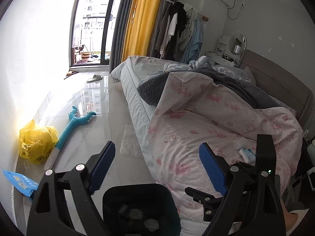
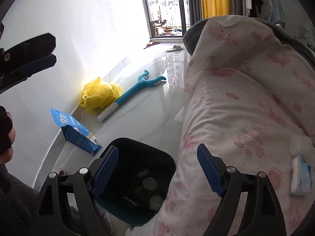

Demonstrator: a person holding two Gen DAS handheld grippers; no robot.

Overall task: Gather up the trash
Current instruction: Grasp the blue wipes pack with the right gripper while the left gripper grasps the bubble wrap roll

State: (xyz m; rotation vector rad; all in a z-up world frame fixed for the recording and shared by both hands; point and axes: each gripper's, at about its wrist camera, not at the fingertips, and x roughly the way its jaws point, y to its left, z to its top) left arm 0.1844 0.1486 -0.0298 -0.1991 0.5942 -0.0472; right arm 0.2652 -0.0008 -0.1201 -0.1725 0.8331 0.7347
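Below your right gripper (image 2: 157, 170) sits the black bin (image 2: 137, 179) with crumpled wads inside; both it and your left gripper (image 1: 157, 167) gape empty. A drop looks done; next, reach for the blue packet (image 2: 75, 130) by the wall

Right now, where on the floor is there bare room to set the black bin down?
The glossy tile floor is bare between the blue plush toy and the pink quilted bed. It is crowded along the wall: yellow plastic bag, blue packet. The black trash bin stands by the bed.
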